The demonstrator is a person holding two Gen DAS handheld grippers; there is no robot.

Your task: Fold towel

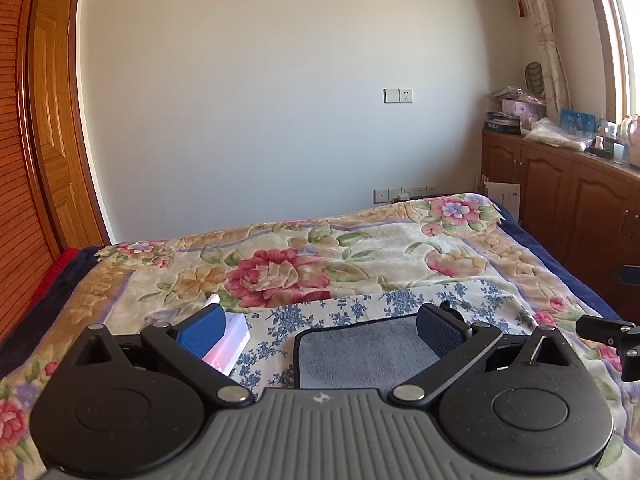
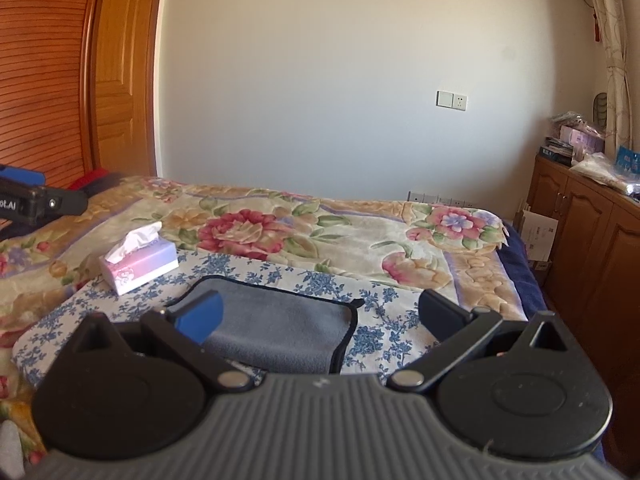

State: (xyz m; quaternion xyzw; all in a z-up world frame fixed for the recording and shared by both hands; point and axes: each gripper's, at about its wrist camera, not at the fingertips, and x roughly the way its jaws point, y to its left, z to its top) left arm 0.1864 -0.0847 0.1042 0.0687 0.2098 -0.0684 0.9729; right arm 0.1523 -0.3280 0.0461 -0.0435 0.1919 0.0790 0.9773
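A grey towel [image 1: 360, 352] with a dark hem lies flat on a blue-flowered white cloth [image 1: 360, 304] on the bed. It also shows in the right wrist view [image 2: 280, 328], folded, with its hemmed edge to the right. My left gripper [image 1: 320, 332] is open above the towel's near part, its blue pads wide apart and empty. My right gripper [image 2: 320, 316] is open too, spread over the towel's near edge, holding nothing. Part of the right gripper [image 1: 608, 332] shows at the left view's right edge. Part of the left gripper [image 2: 32, 200] shows at the right view's left edge.
A pink and white tissue box [image 2: 140, 266] stands on the cloth left of the towel; it shows behind my left finger [image 1: 234, 340]. A floral blanket [image 1: 280, 264] covers the bed. Wooden cabinets [image 1: 560, 188] with clutter stand at right, a wooden door [image 2: 116, 80] at left.
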